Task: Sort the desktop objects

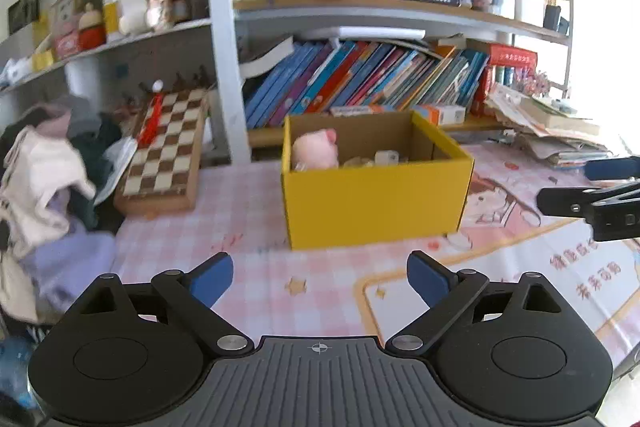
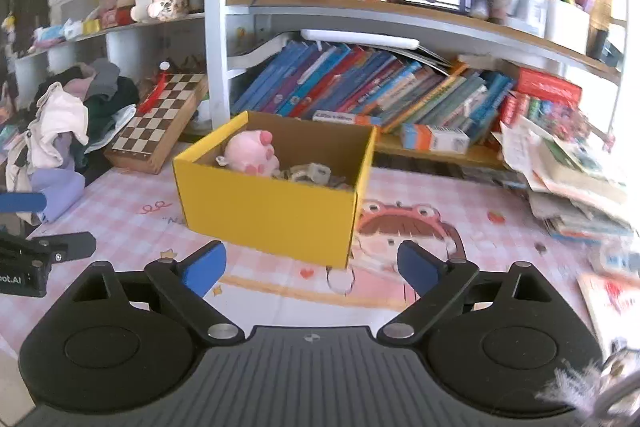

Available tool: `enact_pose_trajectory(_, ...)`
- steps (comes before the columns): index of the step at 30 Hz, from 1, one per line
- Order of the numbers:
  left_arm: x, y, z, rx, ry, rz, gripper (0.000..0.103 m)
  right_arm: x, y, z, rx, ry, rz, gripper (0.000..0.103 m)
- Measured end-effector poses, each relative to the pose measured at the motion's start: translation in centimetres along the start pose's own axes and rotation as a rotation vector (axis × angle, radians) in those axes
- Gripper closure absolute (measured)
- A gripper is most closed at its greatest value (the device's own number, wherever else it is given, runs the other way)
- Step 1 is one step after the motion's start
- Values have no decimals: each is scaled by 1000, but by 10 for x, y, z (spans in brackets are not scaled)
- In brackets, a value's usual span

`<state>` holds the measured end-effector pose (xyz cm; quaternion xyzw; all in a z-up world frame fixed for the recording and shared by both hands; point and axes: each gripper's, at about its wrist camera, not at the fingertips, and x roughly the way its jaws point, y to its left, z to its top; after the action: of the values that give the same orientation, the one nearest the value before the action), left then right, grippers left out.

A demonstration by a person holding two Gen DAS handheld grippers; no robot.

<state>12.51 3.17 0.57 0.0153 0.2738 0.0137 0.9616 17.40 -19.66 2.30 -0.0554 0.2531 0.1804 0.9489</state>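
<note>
On left claw (image 2: 24, 227), partial lettering "ot.AI"; both claws, right claw (image 2: 310, 269) too, apart, empty

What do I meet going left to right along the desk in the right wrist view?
Clothes pile → chessboard → yellow box holding a pink plush → orange-and-white carton → paper stack.

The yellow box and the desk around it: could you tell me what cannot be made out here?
- Yellow box: small items beside the pink plush are blurred, half hidden by its wall in both views.
- Right wrist view: fluffy object cut by the bottom edge.
- Paper pile: motion-blurred.
</note>
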Motion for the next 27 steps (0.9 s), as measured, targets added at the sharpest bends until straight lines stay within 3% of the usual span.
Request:
enact_pose_trajectory(11, -37, -11, -42, 29, 3, -4, 7, -36, 31, -61, -12, 71, -45, 5)
enact_pose_trajectory(21, -46, -25, -63, 79, 51, -29, 4, -44, 60, -82, -102, 118, -35, 0)
enact_pose_trajectory(27, -48, -30, -73, 93, 89, -41, 3, -46, 62, -88, -92, 167, -22, 0)
